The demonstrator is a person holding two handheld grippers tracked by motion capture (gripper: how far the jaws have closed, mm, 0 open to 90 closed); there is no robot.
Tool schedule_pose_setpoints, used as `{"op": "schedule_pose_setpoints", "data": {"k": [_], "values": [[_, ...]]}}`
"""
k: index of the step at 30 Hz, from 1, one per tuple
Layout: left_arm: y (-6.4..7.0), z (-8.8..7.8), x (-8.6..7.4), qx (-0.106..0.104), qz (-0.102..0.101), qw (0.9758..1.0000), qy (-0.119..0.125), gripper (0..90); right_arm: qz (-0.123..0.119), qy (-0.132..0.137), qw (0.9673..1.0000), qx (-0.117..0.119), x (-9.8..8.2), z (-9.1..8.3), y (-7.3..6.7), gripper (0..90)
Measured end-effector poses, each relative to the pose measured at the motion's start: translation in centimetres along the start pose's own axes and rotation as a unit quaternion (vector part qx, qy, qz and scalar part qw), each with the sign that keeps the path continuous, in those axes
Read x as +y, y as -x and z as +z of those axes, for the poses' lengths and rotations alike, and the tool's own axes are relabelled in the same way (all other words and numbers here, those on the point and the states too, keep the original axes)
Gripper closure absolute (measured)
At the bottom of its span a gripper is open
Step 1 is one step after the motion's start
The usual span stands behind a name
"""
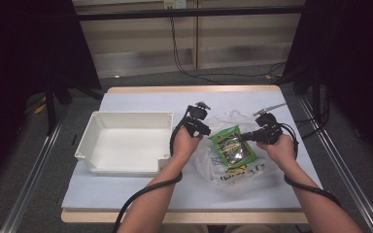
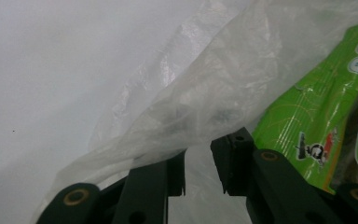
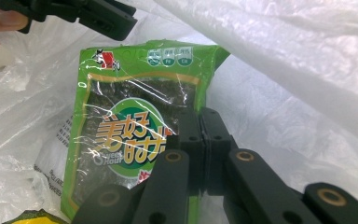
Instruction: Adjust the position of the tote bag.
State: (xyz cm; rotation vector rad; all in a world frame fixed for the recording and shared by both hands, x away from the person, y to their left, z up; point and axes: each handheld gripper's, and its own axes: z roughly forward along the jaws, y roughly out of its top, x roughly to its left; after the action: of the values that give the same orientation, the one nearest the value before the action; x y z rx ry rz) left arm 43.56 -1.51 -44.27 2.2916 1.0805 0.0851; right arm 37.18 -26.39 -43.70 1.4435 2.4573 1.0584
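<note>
A green snack packet [image 1: 232,145] with a dark window hangs tilted over a crumpled clear plastic bag [image 1: 209,162] on the white table cover. My right gripper [image 1: 246,137] comes in from the right, and its jaws [image 3: 203,126] are pressed together on the right edge of the packet [image 3: 135,116]. My left gripper [image 1: 208,131] is at the bag's left side. A gap stands between its jaws [image 2: 198,168], with thin film of the bag [image 2: 205,93] lying at their tips and the packet [image 2: 307,116] off to the right. The left gripper [image 3: 98,16] also shows above the packet.
A white open tray [image 1: 126,116] stands left of the bag, close to my left hand. Something yellow [image 3: 32,217] lies in the bag under the packet. Bare table cover [image 1: 141,99] lies behind the tray. The table's edges sit near on the right and front.
</note>
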Motion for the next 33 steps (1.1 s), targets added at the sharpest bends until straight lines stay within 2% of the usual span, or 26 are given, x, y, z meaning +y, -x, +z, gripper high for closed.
{"op": "schedule_pose_setpoints", "data": {"k": [1, 4, 5, 11, 12, 14, 15, 16, 18, 20, 21, 23, 27, 28, 29, 30, 33], "values": [[-0.1, -0.2, 0.0, -0.003, 0.01, 0.9999, -0.004, 73.4, 0.0, 0.0, 1.0, 0.0, 0.0, 0.0, 0.0, 89.1], [0.3, -0.5, 0.1, -0.014, 0.001, 0.9999, 0.004, 69.9, 0.001, 0.006, 1.0, 0.001, 0.0, -0.1, -0.1, 89.1], [0.3, -0.7, 0.1, -0.019, 0.007, 0.9998, 0.0, 68.3, 0.0, 0.007, 1.0, 0.003, 0.0, -0.1, -0.1, 89.0], [0.7, -1.2, 0.3, -0.04, 0.014, 0.9991, -0.007, 59.3, 0.0, 0.009, 1.0, 0.002, 0.0, -0.2, -0.2, 89.1], [0.9, -1.2, 0.3, -0.044, 0.005, 0.999, 0.001, 56.9, -0.001, 0.008, 1.0, 0.001, 0.0, -0.2, -0.2, 89.1], [0.9, -1.5, 0.3, -0.052, 0.008, 0.9986, -0.003, 52.9, -0.002, 0.009, 1.0, 0.001, 0.0, -0.2, -0.3, 89.2], [1.1, -1.4, 0.3, -0.056, -0.009, 0.9983, 0.013, 51.7, -0.002, 0.009, 1.0, 0.0, 0.0, -0.2, -0.3, 89.2], [1.1, -1.4, 0.3, -0.056, -0.009, 0.9983, 0.013, 50.4, -0.002, 0.009, 1.0, 0.0, 0.0, -0.2, -0.3, 89.2], [0.9, -1.6, 0.4, -0.059, 0.004, 0.9982, 0.001, 44.6, -0.003, 0.01, 0.9999, 0.0, -0.1, -0.2, -0.3, 89.4], [0.9, -1.6, 0.4, -0.066, 0.0, 0.9978, 0.005, 42.4, -0.004, 0.011, 0.9999, -0.001, -0.1, -0.2, -0.3, 89.4], [0.7, -1.8, 0.4, -0.077, 0.011, 0.997, -0.008, 40.1, -0.005, 0.009, 0.9999, -0.005, -0.1, -0.3, -0.2, 89.6], [0.9, -1.8, 0.4, -0.087, 0.012, 0.9961, -0.01, 37.7, -0.003, 0.012, 0.9999, -0.002, -0.1, -0.3, -0.2, 89.7], [1.2, -1.7, 0.5, -0.093, 0.02, 0.9953, -0.014, 36.1, -0.007, 0.017, 0.9998, 0.003, -0.1, -0.5, -0.3, 89.7], [1.6, -1.5, 0.5, -0.091, 0.003, 0.9958, -0.003, 35.9, -0.01, 0.02, 0.9998, 0.004, -0.1, -0.5, -0.3, 89.8], [1.4, -1.6, 0.5, -0.095, 0.022, 0.9951, -0.013, 36.0, -0.01, 0.023, 0.9997, 0.006, -0.2, -0.6, -0.4, 89.7], [1.5, -1.5, 0.5, -0.1, 0.02, 0.9947, -0.012, 36.3, -0.011, 0.023, 0.9997, 0.003, -0.2, -0.7, -0.5, 89.7], [1.7, -1.5, 0.6, -0.101, 0.032, 0.9942, -0.021, 37.0, -0.014, 0.027, 0.9995, 0.009, -0.2, -0.9, -0.5, 89.7]]}}
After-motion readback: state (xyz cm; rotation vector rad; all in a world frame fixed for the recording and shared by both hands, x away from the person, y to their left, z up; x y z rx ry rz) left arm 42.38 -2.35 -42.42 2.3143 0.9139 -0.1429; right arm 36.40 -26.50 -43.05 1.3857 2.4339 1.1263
